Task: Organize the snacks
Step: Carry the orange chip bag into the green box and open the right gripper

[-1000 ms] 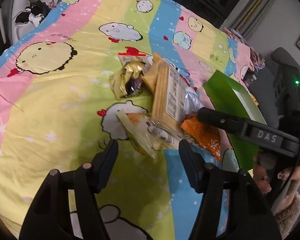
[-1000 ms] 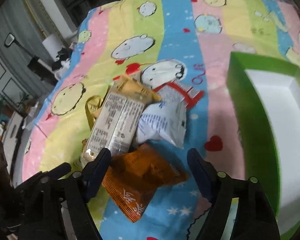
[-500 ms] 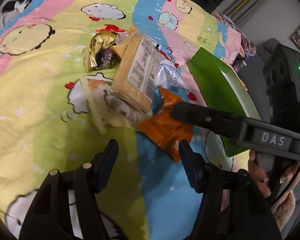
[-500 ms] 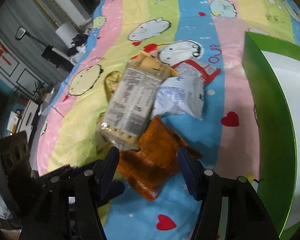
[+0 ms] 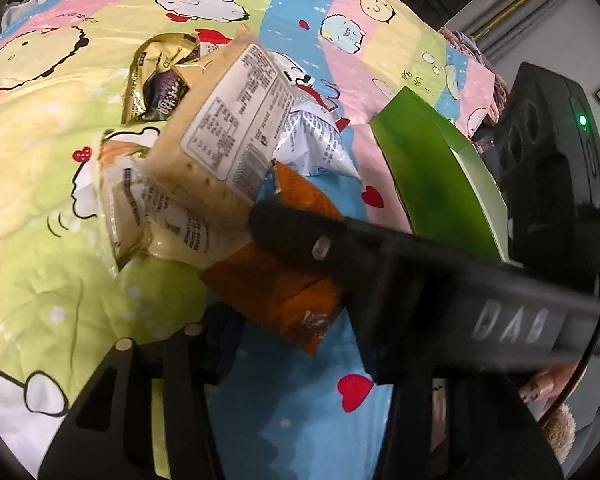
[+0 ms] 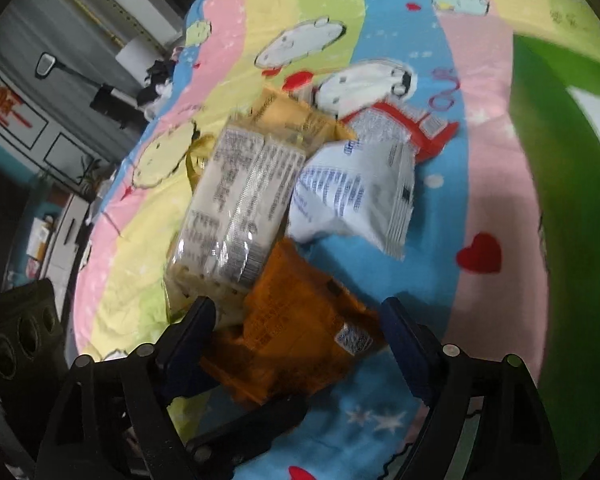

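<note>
Both my grippers have closed in on the snack heap since the earlier frame. Right gripper [image 6: 296, 320] is opening, straddling the crinkly orange foil packet [image 6: 296, 332] unclamped; left gripper [image 5: 284, 344] is closing, nothing gripped. Risk: my fingers collide, or snag the clear cracker pack [image 6: 236, 216] overlapping it, well short of the green box [image 6: 568, 200].

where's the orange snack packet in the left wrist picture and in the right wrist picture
Left wrist view: the crinkly orange snack packet lies just below centre, partly behind the right gripper's dark finger.
Right wrist view: the same packet lies low in the middle, between the right gripper's opening jaws, pads not pressing it.
Shared landmark: the clear cracker pack with a white printed label, overlapping the packet's far edge.
</note>
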`<state>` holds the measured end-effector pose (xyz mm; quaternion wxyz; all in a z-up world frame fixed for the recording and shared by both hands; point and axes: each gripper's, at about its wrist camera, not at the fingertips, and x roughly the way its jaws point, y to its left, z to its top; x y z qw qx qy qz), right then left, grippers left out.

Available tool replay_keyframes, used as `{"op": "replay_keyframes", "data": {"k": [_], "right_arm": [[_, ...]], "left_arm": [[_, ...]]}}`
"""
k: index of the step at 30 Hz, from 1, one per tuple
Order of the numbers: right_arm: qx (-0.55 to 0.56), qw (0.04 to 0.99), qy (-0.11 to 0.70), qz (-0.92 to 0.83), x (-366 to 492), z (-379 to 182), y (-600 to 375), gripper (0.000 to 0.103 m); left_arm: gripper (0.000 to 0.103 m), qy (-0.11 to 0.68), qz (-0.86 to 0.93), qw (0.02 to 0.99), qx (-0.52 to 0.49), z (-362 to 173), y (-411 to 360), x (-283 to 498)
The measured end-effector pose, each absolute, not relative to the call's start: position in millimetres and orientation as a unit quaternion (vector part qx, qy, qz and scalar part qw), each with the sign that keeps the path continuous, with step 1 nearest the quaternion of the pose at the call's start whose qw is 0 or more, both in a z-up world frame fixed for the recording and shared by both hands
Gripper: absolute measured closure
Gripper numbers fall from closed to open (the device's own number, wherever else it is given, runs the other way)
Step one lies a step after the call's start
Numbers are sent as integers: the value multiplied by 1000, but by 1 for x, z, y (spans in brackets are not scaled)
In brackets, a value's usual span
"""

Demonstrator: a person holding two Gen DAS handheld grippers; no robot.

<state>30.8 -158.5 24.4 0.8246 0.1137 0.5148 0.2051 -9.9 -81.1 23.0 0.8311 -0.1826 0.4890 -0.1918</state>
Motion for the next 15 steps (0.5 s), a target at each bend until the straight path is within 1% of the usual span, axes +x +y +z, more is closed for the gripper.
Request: {"op": "replay_keyframes", "data": {"k": [1, 3, 4, 6, 7, 8, 15], "right_arm": [[107, 827, 511, 206, 29, 25, -157, 20], [104, 831, 504, 208, 25, 28, -156, 31], [106, 834, 501, 206, 23, 29, -157, 33], [113, 838, 494, 205, 20, 32, -159, 40], [115, 840, 489, 205, 19, 35, -159, 42], [119, 843, 480, 210, 16, 40, -161, 52], [138, 872, 429, 191, -3, 74, -179, 52]], "left_arm": [[58, 488, -194, 833, -176, 23, -83, -10], [62, 480, -202, 839, -160, 26, -87, -13], [63, 477, -203, 842, -151, 26, -89, -13], [66, 466, -204, 851, -129, 32, -96, -16], [66, 459, -207, 856, -120, 35, -98, -18], [66, 453, -210, 859, -114, 39, -100, -20], [67, 415, -245, 870, -108, 71, -114, -22]]}}
